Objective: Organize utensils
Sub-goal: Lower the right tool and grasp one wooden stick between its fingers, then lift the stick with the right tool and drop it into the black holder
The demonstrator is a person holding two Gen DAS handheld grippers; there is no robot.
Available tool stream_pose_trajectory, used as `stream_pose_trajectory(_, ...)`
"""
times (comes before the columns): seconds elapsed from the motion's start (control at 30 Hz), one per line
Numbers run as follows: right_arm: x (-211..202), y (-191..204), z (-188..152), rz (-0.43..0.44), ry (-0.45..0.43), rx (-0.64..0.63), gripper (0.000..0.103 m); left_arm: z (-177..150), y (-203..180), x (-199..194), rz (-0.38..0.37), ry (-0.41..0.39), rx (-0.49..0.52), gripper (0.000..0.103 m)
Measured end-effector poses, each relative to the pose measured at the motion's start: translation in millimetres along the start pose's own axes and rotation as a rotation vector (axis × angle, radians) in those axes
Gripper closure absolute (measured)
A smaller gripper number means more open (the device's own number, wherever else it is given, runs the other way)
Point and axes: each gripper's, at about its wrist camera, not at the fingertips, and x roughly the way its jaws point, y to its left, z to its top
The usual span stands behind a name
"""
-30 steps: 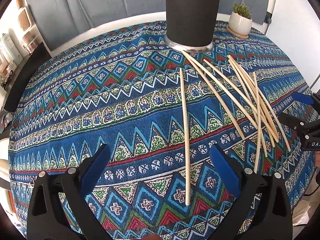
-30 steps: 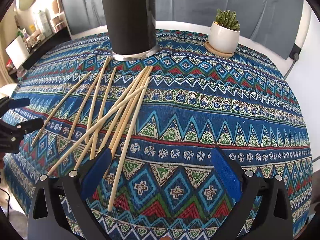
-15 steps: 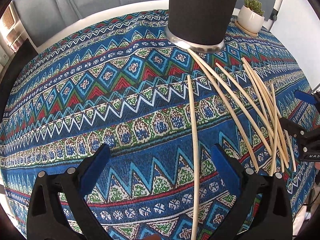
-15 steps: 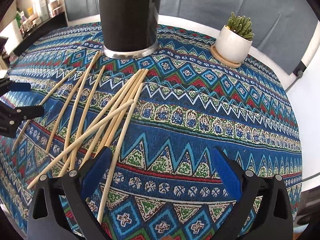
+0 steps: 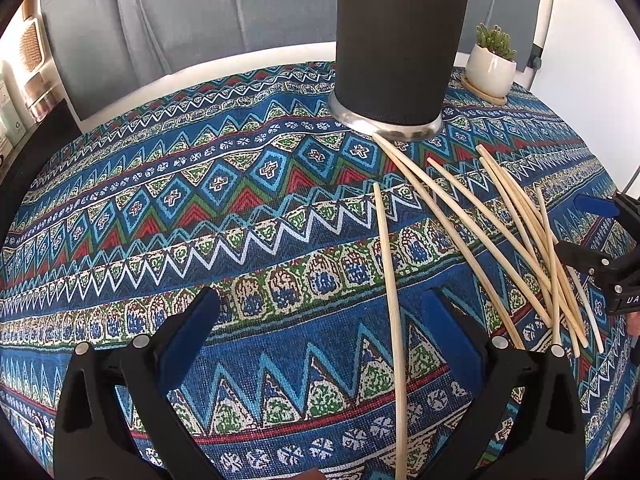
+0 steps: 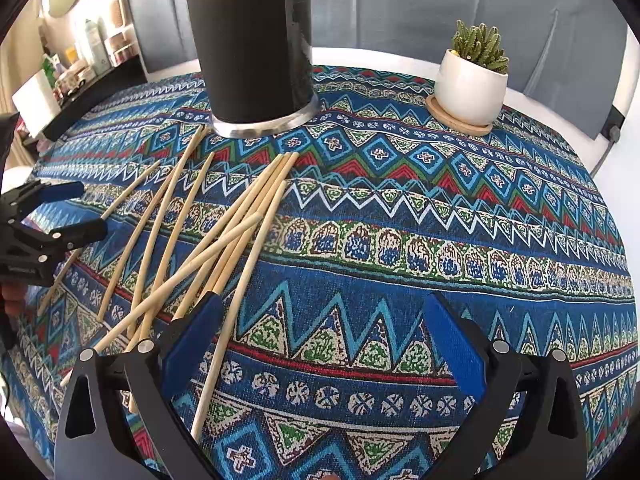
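Several long wooden chopsticks lie scattered on the patterned blue tablecloth, fanned out from the foot of a tall black cylindrical holder. One lone chopstick runs between my left gripper's jaws. My left gripper is open and empty just above the cloth. In the right wrist view the chopstick pile lies left of centre, below the holder. My right gripper is open and empty; one chopstick passes by its left finger. Each gripper shows at the edge of the other's view.
A small cactus in a white pot on a wooden coaster stands at the back right of the round table. Shelves with bottles and boxes stand beyond the table's left edge. A grey curtain hangs behind.
Both grippers have moved forward and lower toward the holder and chopsticks, which now look larger. Both stay open. The chopsticks have not moved.
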Motion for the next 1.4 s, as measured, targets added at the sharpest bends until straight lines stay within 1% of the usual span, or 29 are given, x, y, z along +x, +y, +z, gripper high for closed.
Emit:
stream_pose_trajectory(0.27, 0, 0, 3, 0.000, 0.000, 0.002, 0.006, 1, -1, 1, 0.002, 0.000, -0.001, 0.004)
stream_pose_trajectory(0.47, 1, 0, 4, -0.002, 0.002, 0.001, 0.007, 0, -2, 0, 0.018, 0.000, -0.016, 0.004)
stream_pose_trajectory(0.57, 0, 0, 3, -0.005, 0.000, -0.003, 0.008, 0, -2, 0, 0.017, -0.001, -0.015, 0.004)
stream_pose_trajectory(0.6, 0, 0, 2, -0.003, -0.001, -0.005, 0.011, 0, -3, 0, 0.016, -0.002, -0.008, 0.004)
stream_pose_trajectory(0.67, -4, 3, 1, 0.022, -0.016, -0.037, 0.031, 0, -3, -1, 0.003, -0.005, 0.013, 0.006)
stream_pose_trajectory(0.73, -11, 6, 0, 0.046, -0.024, -0.073, 0.076, 0, -3, -2, -0.017, -0.009, 0.043, 0.012)
stream_pose_trajectory(0.77, -13, 5, 1, 0.055, -0.014, -0.079, 0.087, 0, -3, -3, -0.025, -0.008, 0.053, 0.016)
stream_pose_trajectory(0.8, -14, 3, 1, 0.056, 0.000, -0.075, 0.097, 1, -1, -5, -0.028, -0.010, 0.059, 0.027)
stream_pose_trajectory(0.83, -14, -1, 1, 0.051, 0.013, -0.068, 0.098, 2, 1, -8, -0.031, -0.010, 0.060, 0.044)
stream_pose_trajectory(0.87, -14, -5, 2, 0.058, 0.023, -0.064, 0.098, 2, 5, -10, -0.032, -0.005, 0.059, 0.054)
stream_pose_trajectory(0.9, -14, -9, 2, 0.061, 0.033, -0.058, 0.098, 3, 8, -11, -0.034, 0.005, 0.059, 0.070)
stream_pose_trajectory(0.93, -15, -12, 1, 0.061, 0.039, -0.051, 0.098, 3, 12, -12, -0.040, 0.015, 0.061, 0.083)
stream_pose_trajectory(1.0, -16, -21, -1, 0.072, 0.039, -0.026, 0.098, 2, 20, -13, -0.038, 0.031, 0.051, 0.098)
stream_pose_trajectory(1.1, -21, -34, -5, 0.090, 0.019, 0.014, 0.098, 1, 34, -14, -0.051, 0.038, 0.013, 0.098)
stream_pose_trajectory(1.2, -29, -43, -7, 0.103, -0.014, 0.044, 0.098, 3, 49, -18, -0.059, 0.018, -0.039, 0.098)
stream_pose_trajectory(1.4, -60, -49, 1, 0.105, -0.103, 0.065, 0.098, 17, 70, -47, -0.053, -0.072, -0.093, 0.098)
